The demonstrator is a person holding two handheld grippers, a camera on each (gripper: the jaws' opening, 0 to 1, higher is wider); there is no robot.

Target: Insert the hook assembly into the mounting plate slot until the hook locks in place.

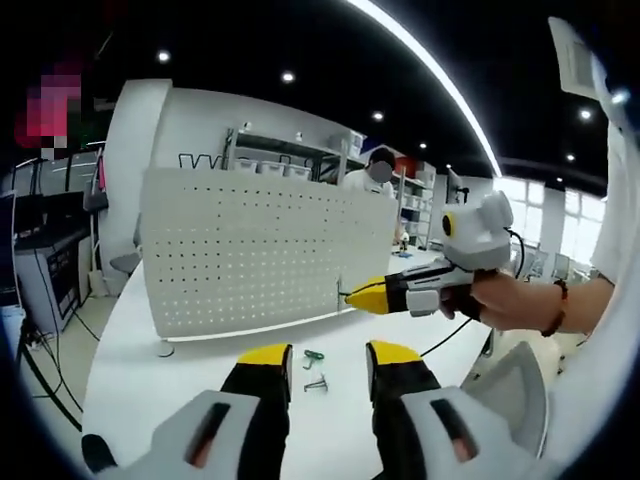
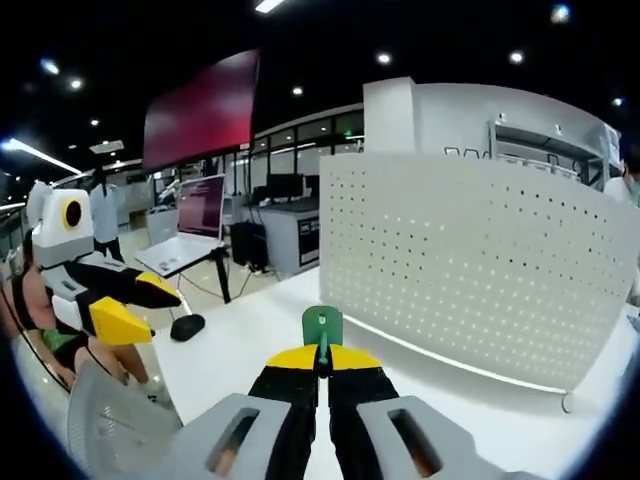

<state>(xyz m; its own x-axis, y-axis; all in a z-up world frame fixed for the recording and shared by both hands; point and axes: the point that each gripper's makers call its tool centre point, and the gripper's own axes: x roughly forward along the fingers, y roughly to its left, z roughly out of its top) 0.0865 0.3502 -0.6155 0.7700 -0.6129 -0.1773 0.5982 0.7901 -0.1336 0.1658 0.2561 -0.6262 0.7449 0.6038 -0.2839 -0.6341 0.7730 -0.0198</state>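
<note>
right gripper (image 2: 322,358) — jaws pinched on flat green hook plate (image 2: 322,327) before white perforated metal pegboard (image 2: 470,270) | left gripper (image 1: 328,360) wide — two small wire hooks (image 1: 315,370) on smooth white table (image 1: 150,390)

My right claw (image 2: 322,358) pinches a glossy green plastic hook (image 2: 322,327). The white pegboard (image 1: 262,250) looks like matt painted metal; the table (image 1: 140,370) is smooth and white.

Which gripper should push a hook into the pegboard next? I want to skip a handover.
Right. The right gripper already pinches a green hook and points toward the pegboard. The left gripper is open, with spare hooks lying on the table.
</note>
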